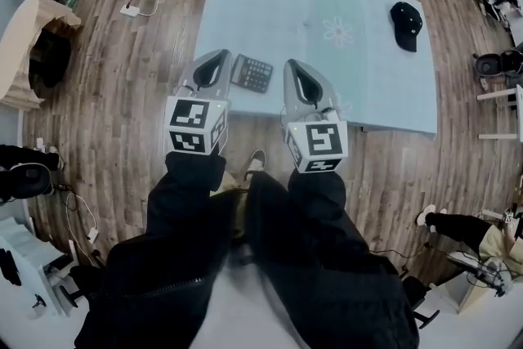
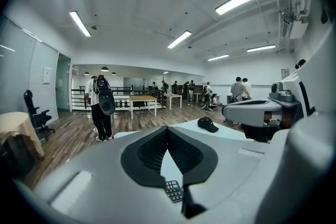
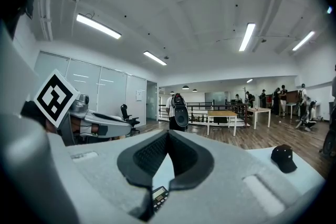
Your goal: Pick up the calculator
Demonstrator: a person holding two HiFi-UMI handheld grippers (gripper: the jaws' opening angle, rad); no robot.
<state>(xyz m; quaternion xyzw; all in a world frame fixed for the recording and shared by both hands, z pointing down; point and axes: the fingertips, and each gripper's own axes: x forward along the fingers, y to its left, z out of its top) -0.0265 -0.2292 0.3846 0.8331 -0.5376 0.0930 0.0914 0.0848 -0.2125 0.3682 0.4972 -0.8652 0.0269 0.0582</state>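
A dark calculator point(image 1: 251, 73) lies near the front edge of the pale blue table point(image 1: 327, 4), between my two grippers. My left gripper point(image 1: 219, 53) hovers just left of it and my right gripper point(image 1: 292, 63) just right of it; neither touches it. Both have their jaws closed tip to tip with nothing held. Through the gap behind the left gripper point(image 2: 168, 131) tips, the calculator point(image 2: 174, 191) keypad shows below. Under the right gripper point(image 3: 168, 134), the calculator point(image 3: 159, 196) display end peeks out.
A black cap point(image 1: 406, 24) lies at the table's far right, also seen as the cap point(image 2: 208, 124) and the cap point(image 3: 284, 158). A person with a backpack point(image 2: 101, 107) stands beyond the table. A cable and socket strip point(image 1: 131, 10) lie on the wooden floor.
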